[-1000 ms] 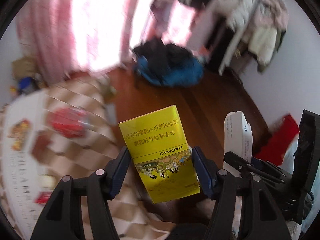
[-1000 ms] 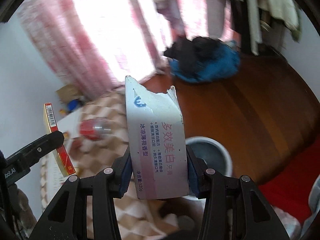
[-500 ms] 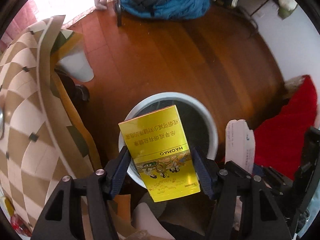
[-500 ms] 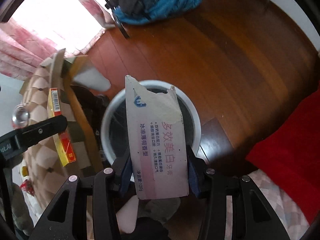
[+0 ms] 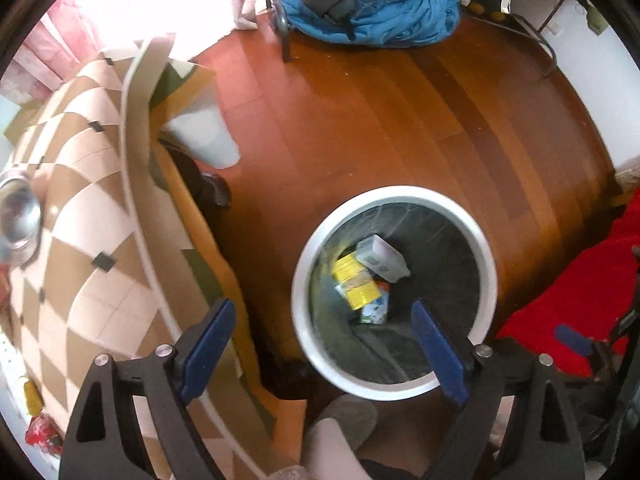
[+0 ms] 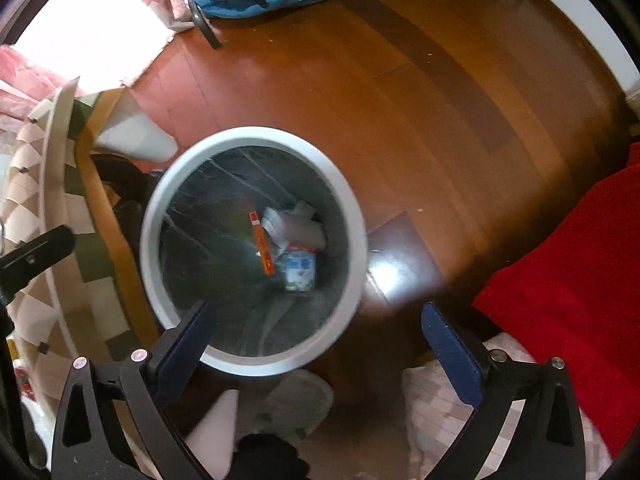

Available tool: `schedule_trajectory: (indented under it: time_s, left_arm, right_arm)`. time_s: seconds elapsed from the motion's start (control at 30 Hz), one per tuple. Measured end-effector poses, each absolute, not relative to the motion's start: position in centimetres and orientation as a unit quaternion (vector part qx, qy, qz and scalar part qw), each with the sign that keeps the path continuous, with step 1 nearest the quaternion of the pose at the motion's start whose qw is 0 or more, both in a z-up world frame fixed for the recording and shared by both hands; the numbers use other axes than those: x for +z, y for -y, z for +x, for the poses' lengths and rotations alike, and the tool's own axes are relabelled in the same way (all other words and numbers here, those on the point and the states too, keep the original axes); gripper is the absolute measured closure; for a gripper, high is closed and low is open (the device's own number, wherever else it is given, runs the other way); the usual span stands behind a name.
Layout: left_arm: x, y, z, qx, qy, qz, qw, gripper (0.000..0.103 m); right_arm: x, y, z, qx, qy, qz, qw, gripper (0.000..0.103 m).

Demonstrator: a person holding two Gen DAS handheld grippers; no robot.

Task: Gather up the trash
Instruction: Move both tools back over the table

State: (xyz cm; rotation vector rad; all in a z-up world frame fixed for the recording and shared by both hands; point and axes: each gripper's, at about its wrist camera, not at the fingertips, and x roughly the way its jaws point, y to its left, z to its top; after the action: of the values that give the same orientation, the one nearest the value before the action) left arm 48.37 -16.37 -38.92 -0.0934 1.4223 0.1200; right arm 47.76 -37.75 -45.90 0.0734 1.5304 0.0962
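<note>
1. Your left gripper (image 5: 322, 334) has its jaws spread wide and holds nothing; it hangs over the white-rimmed trash bin (image 5: 394, 194) on the wooden floor (image 5: 360, 100).
2. Your right gripper (image 6: 316, 330) is likewise spread and empty above the same bin.
3. Your left view shows the yellow box (image 5: 356, 282) lying flat in the bin beside the white toothpaste box (image 5: 382, 258).
4. Your right view shows only that box's orange edge.
5. Only your left view catches the metal bowl (image 5: 18, 216) on the checkered table (image 5: 80, 200).
</note>
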Motion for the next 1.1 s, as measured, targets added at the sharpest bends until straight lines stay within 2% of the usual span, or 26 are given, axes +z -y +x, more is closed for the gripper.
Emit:
schedule_trajectory:
  time_s: [0.4,0.63,0.83,1.1]
  left_arm:
    - [-38.0,17.5,46.4,0.062,-0.65,-0.044,0.756,0.013]
    - [-34.6,18.0,45.5,0.059,-0.629,-0.041,0.774,0.013]
    - [-29.7,17.7,43.8,0.06,-0.593,-0.047,0.802,0.013]
    - [-20.9,13.2,40.5,0.111,-0.523,-0.068,0.842,0.013]
  right_arm:
    - [-43.6,37.1,46.5,0.039,-0.682,0.013,0.73,0.0]
    - [-40.4,37.5,45.8,0.037,-0.664,0.019,0.746,0.0]
    - [-35.2,37.5,44.7,0.046,-0.631,0.028,0.774,0.0]
    - [-24.2,35.2,42.8,0.093,-0.553,0.044,0.827,0.0]
